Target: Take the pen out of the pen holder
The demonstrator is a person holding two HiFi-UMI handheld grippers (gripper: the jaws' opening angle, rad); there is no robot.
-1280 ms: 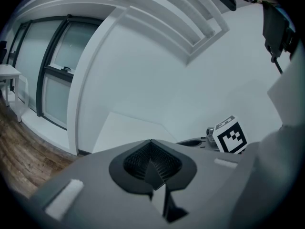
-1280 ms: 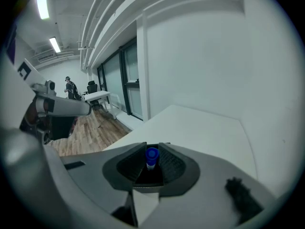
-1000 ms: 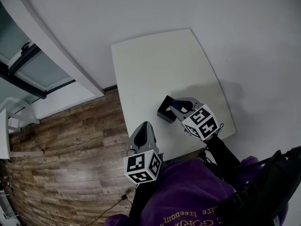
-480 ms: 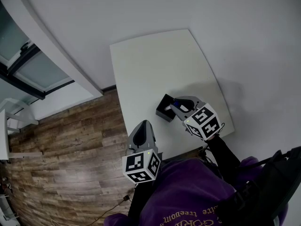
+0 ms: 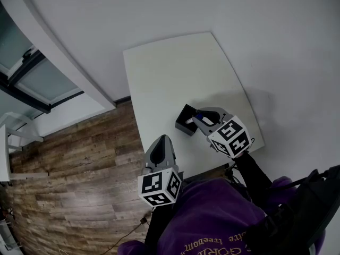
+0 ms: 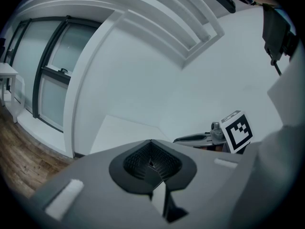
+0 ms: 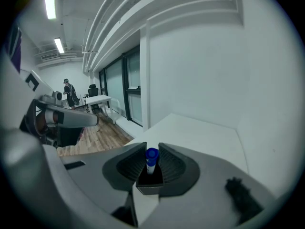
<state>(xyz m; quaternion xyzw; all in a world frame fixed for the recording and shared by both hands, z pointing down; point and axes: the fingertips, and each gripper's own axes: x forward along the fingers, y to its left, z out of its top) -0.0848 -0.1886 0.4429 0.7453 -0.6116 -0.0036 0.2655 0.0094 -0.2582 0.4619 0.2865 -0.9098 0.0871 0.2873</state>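
Currently the right gripper (image 7: 151, 168) clasps the blue-capped pen (image 7: 151, 156) standing in the pen holder (image 5: 185, 123). The left gripper (image 6: 151, 163), jaws pressed together and empty, hangs near left. I should lift straight along the pen's axis so the holder does not tip.

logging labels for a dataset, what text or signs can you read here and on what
"freedom": pale print on the purple sweatshirt; the rest of it is too blurred to read.
Square markers only, no words: left hand-held gripper and right hand-held gripper.
No print visible: pen, pen holder.

pen (image 7: 151, 157) upright in pen holder (image 5: 184, 125), pen holder on table (image 5: 170, 68)
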